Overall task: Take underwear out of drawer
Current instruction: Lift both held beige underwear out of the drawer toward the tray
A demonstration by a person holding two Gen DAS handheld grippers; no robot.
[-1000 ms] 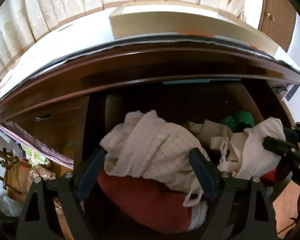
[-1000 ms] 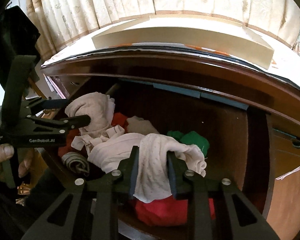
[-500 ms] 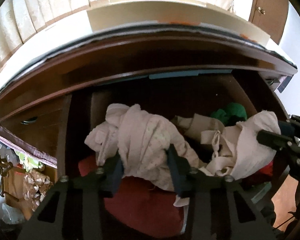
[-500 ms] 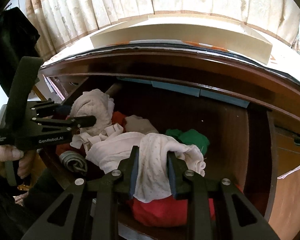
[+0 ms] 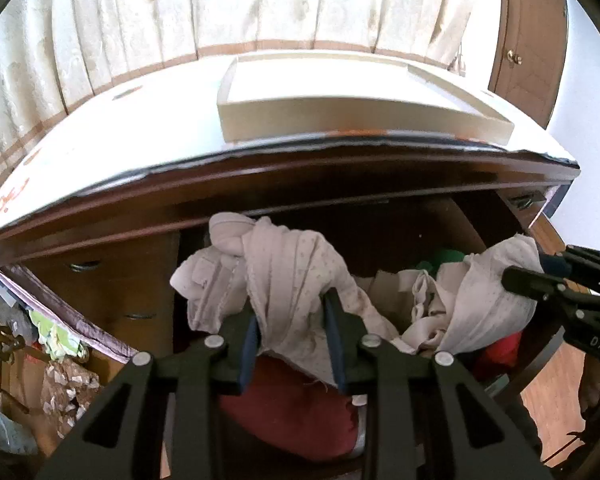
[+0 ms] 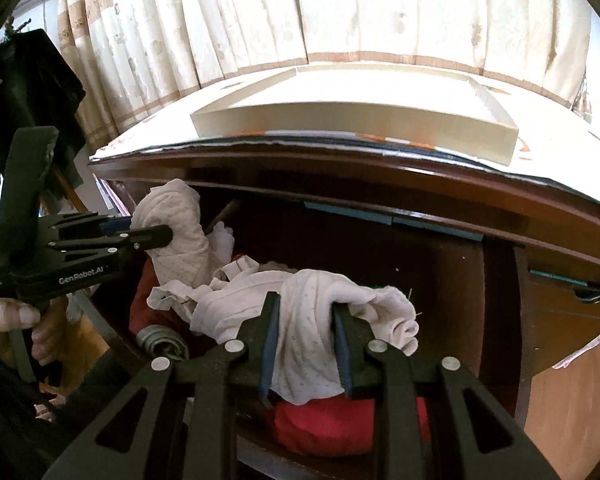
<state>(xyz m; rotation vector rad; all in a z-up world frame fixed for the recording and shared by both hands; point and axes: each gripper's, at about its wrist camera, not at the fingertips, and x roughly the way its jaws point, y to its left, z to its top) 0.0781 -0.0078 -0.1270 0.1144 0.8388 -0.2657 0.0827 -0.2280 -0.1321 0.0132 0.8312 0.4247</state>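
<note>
In the open wooden drawer of the dresser, my two tongs each have a bunch of pale dotted underwear between their pads. My left tongs are closing on a cream garment whose cloth is bunched between the blue pads and lifted above the heap, a knotted end sticking up toward the dresser's edge. My right tongs are clamped on a second white dotted piece, which drapes over and down between the fingers while its rolled end hangs off to the right. Both pieces hang over the drawer, not clear of it.

Under them lie a red garment, a rolled grey piece at the drawer's left front, and a bit of green cloth near the back. On the white-covered dresser top stands a shallow cream tray, with curtains behind it. In the right wrist view my left hand grips its handle beside the drawer.
</note>
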